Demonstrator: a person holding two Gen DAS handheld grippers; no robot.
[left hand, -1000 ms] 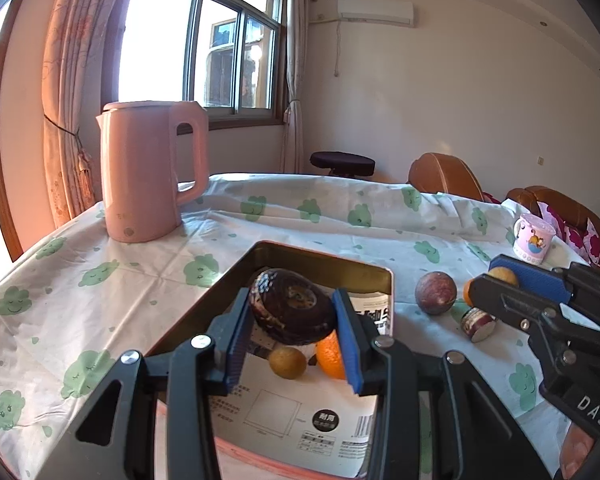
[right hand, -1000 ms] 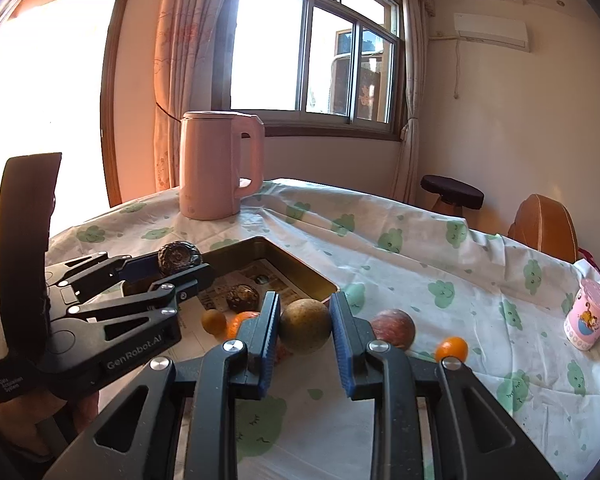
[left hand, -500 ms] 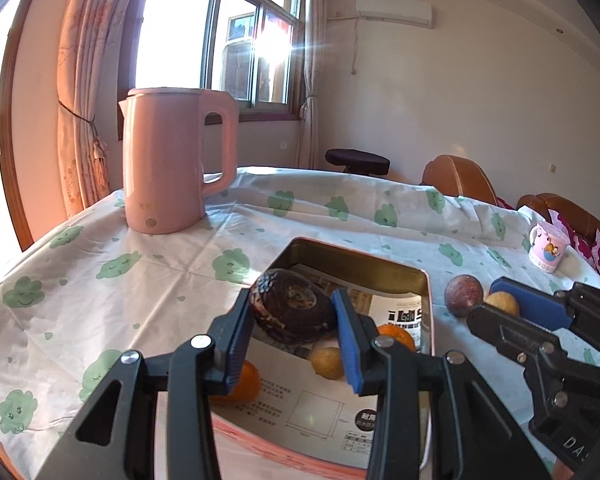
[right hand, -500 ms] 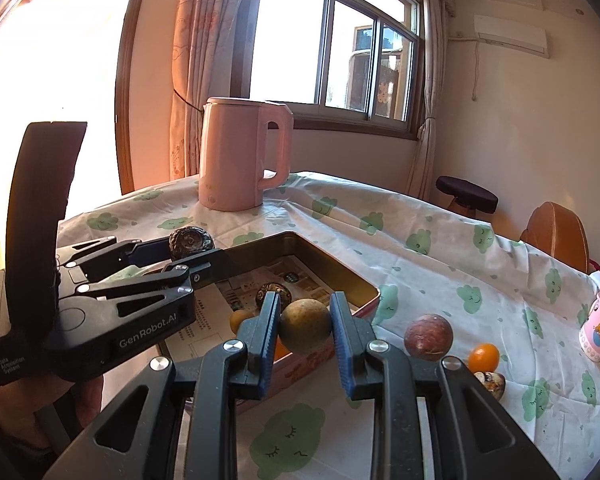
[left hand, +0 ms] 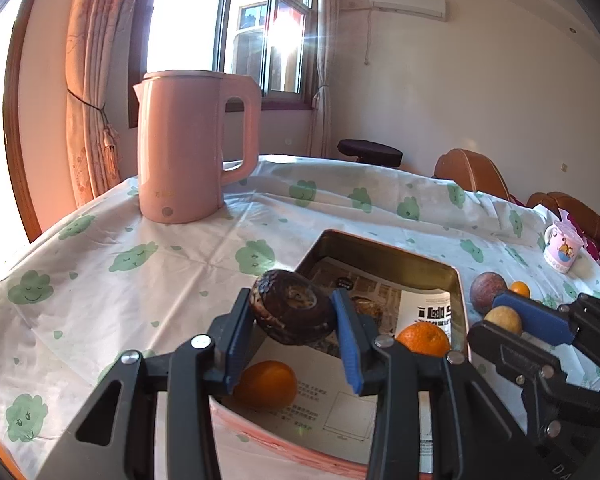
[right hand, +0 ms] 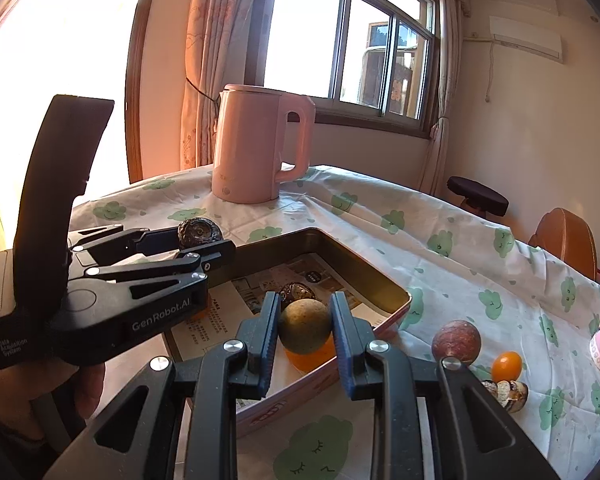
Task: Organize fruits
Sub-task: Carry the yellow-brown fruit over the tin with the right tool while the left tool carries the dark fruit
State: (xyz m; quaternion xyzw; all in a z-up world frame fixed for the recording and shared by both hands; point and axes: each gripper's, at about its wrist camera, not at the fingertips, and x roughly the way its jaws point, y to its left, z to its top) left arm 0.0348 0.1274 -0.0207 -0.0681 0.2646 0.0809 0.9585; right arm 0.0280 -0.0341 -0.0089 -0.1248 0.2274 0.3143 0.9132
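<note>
My left gripper (left hand: 292,320) is shut on a dark wrinkled fruit (left hand: 294,312) and holds it above the left edge of the metal tray (left hand: 387,250). It also shows in the right wrist view (right hand: 199,235). My right gripper (right hand: 304,326) is shut on a round yellow-brown fruit (right hand: 304,326) above the tray's near right rim (right hand: 339,242). The tray holds two oranges (left hand: 266,384) (left hand: 423,338) and another dark fruit (right hand: 296,292) on printed paper. A reddish-brown fruit (right hand: 455,338), a small orange fruit (right hand: 507,366) and a speckled item (right hand: 505,394) lie on the cloth right of the tray.
A pink kettle (left hand: 192,148) stands at the back left of the table, covered by a white cloth with green clouds (left hand: 140,256). A pink mug (left hand: 561,250) stands at the far right. Chairs (left hand: 471,178) stand behind the table.
Both grippers have moved left and forward with their fruits: the left one now hangs over the tray's left edge, the right one over the tray's near right rim.
</note>
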